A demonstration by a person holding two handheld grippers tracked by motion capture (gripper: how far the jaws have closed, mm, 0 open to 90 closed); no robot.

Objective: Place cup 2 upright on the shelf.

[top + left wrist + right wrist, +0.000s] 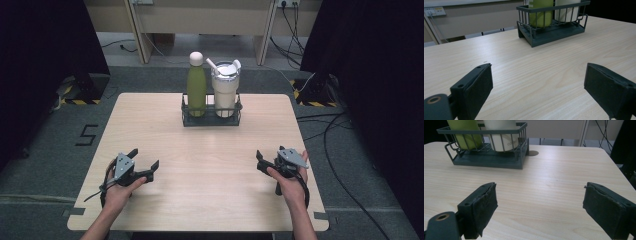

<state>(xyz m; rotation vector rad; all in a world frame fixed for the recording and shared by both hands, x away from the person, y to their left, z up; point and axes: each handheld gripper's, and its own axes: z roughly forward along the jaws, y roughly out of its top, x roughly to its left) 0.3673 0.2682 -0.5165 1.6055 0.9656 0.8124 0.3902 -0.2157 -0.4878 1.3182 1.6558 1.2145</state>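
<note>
The high view looks forward and down from above the person's side of the table [200, 200], taking in the whole top, with the wire rack [211, 119] at twelve o'clock near the far edge. The left gripper view sits low and close over the wood near the seven o'clock corner, facing toward one o'clock, so the rack [551, 32] appears at upper right. The right gripper view rides equally low near five o'clock, facing toward eleven o'clock, with the rack [486, 161] at upper left. All three views share the rack, its green bottle [196, 87] and white tumbler [225, 90], and the middle stretch of tabletop.
</note>
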